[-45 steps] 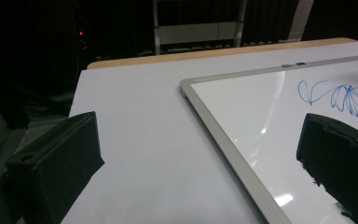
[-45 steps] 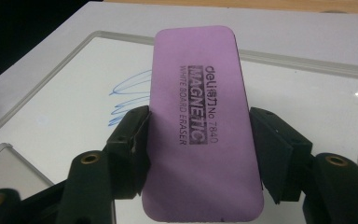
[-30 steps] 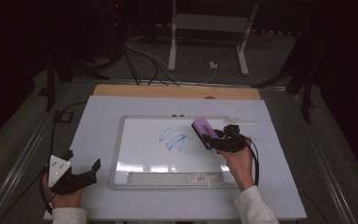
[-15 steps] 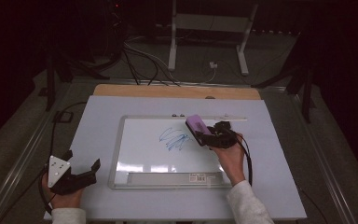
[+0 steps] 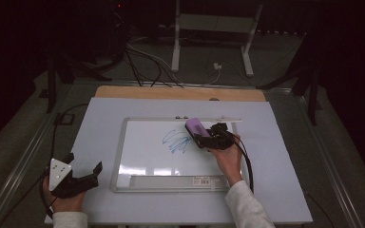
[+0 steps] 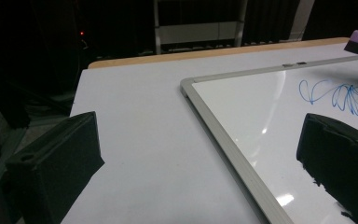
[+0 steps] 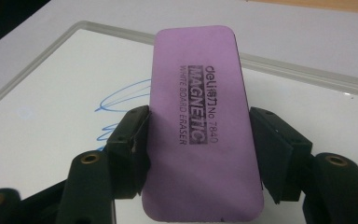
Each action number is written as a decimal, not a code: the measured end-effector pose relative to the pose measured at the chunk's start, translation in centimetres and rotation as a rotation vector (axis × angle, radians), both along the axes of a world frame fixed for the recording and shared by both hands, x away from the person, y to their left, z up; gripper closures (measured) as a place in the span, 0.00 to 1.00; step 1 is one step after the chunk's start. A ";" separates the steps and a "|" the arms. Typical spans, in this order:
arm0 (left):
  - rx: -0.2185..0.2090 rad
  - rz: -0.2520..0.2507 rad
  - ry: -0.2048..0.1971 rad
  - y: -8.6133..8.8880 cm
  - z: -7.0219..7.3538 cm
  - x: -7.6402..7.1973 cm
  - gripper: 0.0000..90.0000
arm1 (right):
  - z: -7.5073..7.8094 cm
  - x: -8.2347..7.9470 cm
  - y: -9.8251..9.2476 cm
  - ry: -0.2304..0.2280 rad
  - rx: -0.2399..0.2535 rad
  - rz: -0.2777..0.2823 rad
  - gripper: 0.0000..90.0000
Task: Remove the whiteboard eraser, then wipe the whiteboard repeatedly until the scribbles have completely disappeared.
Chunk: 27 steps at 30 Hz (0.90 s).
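Eraser [image 7: 199, 126], purple, sits clamped by its long sides between my right gripper's [image 5: 208, 137] jaws, over the whiteboard [image 5: 138, 164] just right of the blue scribble [image 5: 176, 141]. Its long axis runs straight out along the jaws, toward the board's far edge. My left gripper [image 5: 78, 173] rests wide apart, holding nothing, on the table [image 5: 100, 118].
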<state>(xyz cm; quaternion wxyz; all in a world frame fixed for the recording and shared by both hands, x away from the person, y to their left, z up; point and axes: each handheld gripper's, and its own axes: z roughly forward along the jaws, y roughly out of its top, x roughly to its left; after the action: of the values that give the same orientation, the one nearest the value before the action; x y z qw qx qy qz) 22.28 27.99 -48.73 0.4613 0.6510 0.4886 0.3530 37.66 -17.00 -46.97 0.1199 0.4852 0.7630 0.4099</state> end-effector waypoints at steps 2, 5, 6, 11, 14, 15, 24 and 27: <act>-0.001 0.000 0.000 0.0 0.0 0.0 0.01 | -0.2 0.1 0.1 0.002 -0.006 -0.001 0.46; -0.001 -0.001 0.000 0.0 0.0 0.0 0.01 | -0.5 0.3 0.3 0.008 -0.005 -0.005 0.46; 0.000 -0.001 0.001 0.0 0.0 0.0 0.01 | -0.5 0.4 0.3 0.007 -0.006 -0.006 0.46; 0.002 -0.002 0.003 0.0 0.0 0.0 0.01 | -0.9 0.7 0.3 0.012 -0.021 -0.014 0.46; 0.000 -0.002 0.001 0.0 0.0 0.0 0.01 | -1.1 0.9 0.3 0.012 -0.027 -0.021 0.46; -0.001 -0.003 0.001 0.0 0.0 0.1 0.01 | -1.2 1.0 0.2 0.012 -0.026 -0.024 0.46; 0.000 -0.004 0.002 0.0 -0.1 0.1 0.01 | -1.8 1.3 0.5 0.014 -0.042 -0.032 0.46; -0.001 -0.003 0.001 0.1 0.0 0.0 0.01 | -2.0 1.4 0.6 0.005 -0.061 -0.039 0.46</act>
<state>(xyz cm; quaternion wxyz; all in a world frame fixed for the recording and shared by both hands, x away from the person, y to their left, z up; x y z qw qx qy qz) 22.32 28.06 -48.77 0.4617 0.6518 0.4881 0.3517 39.03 -16.39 -48.93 0.1408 0.4972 0.7657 0.3829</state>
